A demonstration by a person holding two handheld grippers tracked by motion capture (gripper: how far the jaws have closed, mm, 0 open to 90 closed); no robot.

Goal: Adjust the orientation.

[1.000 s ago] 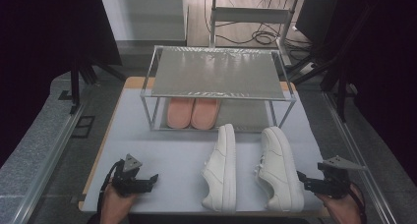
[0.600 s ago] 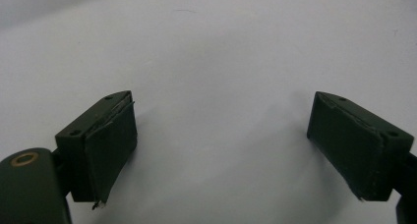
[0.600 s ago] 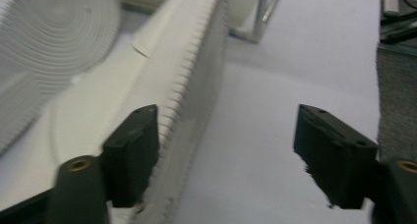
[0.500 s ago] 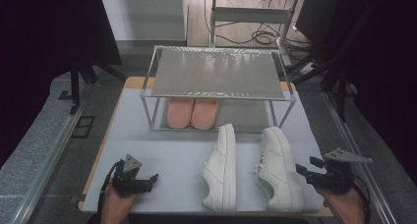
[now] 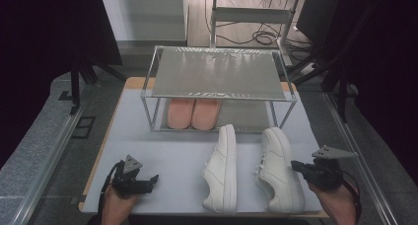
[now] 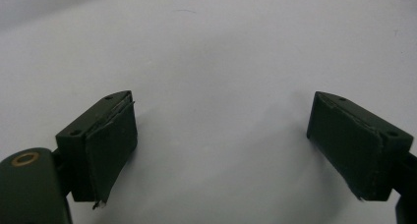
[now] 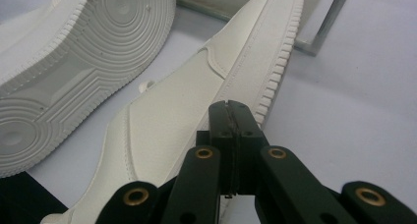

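R tongs (image 7: 230, 108) had just been closing and were clenched on nothing, beside the right sneaker (image 5: 279, 168) lying on the surface (image 5: 167, 156) before the rack (image 5: 217, 94). Since 1 s earlier, R hand rose slightly; sneaker not gripped, so pick-up likely pending. L tongs (image 6: 221, 145) released, idle.

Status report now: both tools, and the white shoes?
Left tool open, over bare table. Right tool shut, empty, beside right white shoe. Left white shoe on its side. Nothing between.

Your two matte-black two-jaw grippers (image 5: 150, 179) (image 5: 295, 165): grey triangular top plates, brass-ringed pivot screws, black trailing cables.
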